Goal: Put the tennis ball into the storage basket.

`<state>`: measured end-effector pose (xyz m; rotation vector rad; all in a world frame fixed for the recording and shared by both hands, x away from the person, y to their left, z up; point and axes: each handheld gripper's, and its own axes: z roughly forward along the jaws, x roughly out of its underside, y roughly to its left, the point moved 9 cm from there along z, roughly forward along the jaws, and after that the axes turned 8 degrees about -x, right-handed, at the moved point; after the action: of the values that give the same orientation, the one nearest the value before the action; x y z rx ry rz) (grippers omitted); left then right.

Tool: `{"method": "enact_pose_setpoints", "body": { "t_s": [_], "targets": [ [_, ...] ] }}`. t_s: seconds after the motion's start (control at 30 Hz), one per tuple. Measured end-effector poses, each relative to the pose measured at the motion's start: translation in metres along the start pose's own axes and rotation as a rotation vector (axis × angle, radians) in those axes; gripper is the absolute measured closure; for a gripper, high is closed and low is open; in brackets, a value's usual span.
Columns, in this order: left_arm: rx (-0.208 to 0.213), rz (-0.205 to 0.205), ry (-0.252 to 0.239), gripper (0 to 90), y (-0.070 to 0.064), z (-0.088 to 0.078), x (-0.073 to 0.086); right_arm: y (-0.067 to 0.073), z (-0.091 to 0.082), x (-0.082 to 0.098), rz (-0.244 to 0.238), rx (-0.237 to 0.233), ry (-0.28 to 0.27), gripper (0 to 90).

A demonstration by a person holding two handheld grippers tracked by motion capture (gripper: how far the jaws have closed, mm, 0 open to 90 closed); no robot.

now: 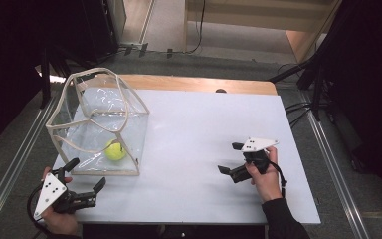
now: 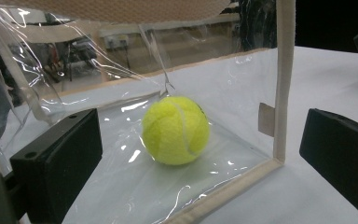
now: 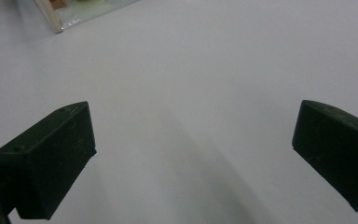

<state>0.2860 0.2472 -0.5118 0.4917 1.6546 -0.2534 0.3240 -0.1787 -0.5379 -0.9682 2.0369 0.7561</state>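
A yellow tennis ball (image 1: 115, 150) (image 2: 175, 129) lies on the floor of a clear plastic bag with beige trim (image 1: 59, 138) (image 2: 283, 70) that stands at the table's left. My left gripper (image 1: 85, 174) (image 2: 200, 158) is open at the front left corner, just outside the bag's near wall, its jaws either side of the ball seen through the plastic. My right gripper (image 1: 230, 158) (image 3: 191, 154) is open over bare white tabletop right of centre, with nothing between its jaws. A corner of the bag (image 3: 56, 21) shows at the upper left of the right gripper view.
The white table (image 1: 204, 129) ends in a wooden strip (image 1: 199, 83) at the back. Black stands and cables (image 1: 308, 74) crowd the floor to the right, and dark equipment (image 1: 45, 64) stands at the left. Metal rails (image 1: 338, 179) run along both table sides.
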Motion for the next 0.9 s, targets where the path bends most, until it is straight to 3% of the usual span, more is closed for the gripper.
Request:
{"method": "enact_pose_setpoints", "body": {
  "t_s": [0.47,0.9],
  "targets": [
    [0.003,0.005,0.005,0.0,-0.001,0.001,0.000,-0.014,-0.030,0.033,0.047,0.046,-0.029,0.0],
    [0.001,0.004,0.007,0.0,-0.001,0.001,0.000,-0.033,-0.066,0.063,0.125,0.141,-0.083,0.0]
  ]
}}
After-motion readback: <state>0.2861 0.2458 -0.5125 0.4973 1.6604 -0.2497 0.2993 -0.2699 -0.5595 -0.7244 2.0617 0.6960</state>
